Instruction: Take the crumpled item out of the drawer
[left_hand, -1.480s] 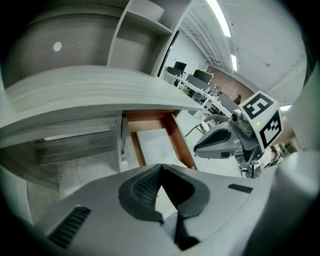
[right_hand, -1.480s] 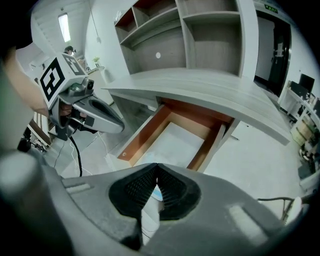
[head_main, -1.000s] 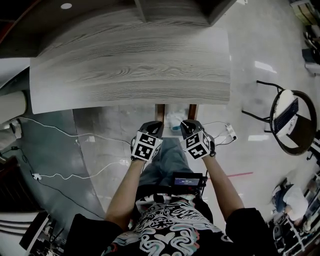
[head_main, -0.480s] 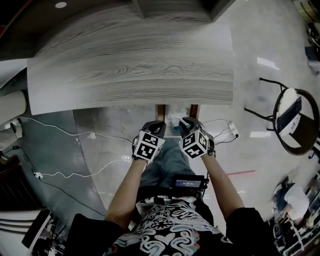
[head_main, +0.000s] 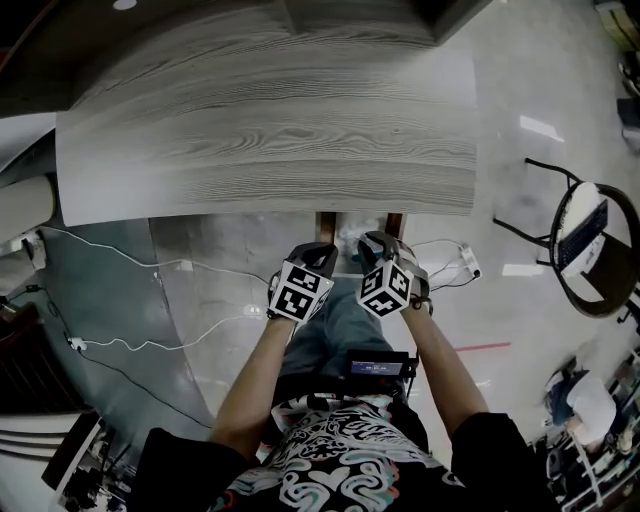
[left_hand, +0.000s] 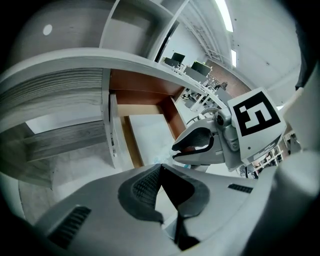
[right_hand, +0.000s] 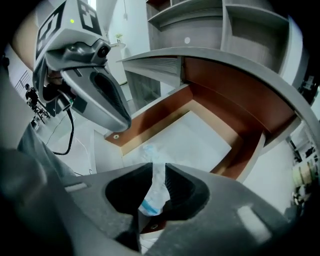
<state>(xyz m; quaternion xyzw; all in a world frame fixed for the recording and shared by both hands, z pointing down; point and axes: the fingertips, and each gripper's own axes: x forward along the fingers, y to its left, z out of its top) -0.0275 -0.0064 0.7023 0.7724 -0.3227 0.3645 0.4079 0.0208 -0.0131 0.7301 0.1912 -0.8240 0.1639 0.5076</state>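
Note:
The drawer (head_main: 355, 222) stands pulled out from under the grey wood-grain desk (head_main: 270, 120), its pale floor (right_hand: 195, 140) bare. The crumpled item (right_hand: 152, 196), a white wrapper with blue print, is pinched between the pads of my right gripper (right_hand: 159, 184), which is shut on it just above the drawer's front edge. In the head view that gripper (head_main: 376, 248) sits at the drawer mouth. My left gripper (head_main: 312, 256) hovers beside it at the drawer's left side; its jaws (left_hand: 159, 168) meet with nothing between them. The right gripper (left_hand: 200, 145) shows in the left gripper view.
White cables (head_main: 150, 345) and a power strip (head_main: 462, 265) lie on the shiny floor. A round black chair (head_main: 590, 250) stands at the right. The desk top overhangs the drawer. The person's legs are just below the grippers.
The two grippers have drawn slightly closer together at the drawer mouth. The right one has shifted a little left with the wrapper.

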